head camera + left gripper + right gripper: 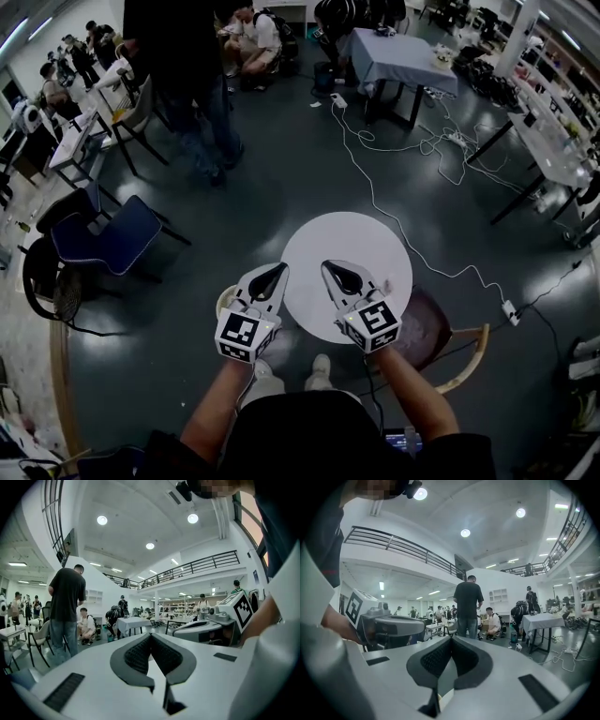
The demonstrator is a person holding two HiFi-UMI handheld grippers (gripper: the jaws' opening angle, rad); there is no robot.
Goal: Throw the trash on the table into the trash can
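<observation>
A pale round rim, seemingly the trash can [223, 301], is seen just under the left gripper [277, 271], beside the round white table [349, 239]. It is mostly covered, so its contents cannot be made out. The jaws of the left gripper and of the right gripper [329, 268] are pressed together on nothing. Whether trash lies under them cannot be told.

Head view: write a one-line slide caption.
Left gripper and right gripper, both shut and empty, held side by side over a round white table.
</observation>
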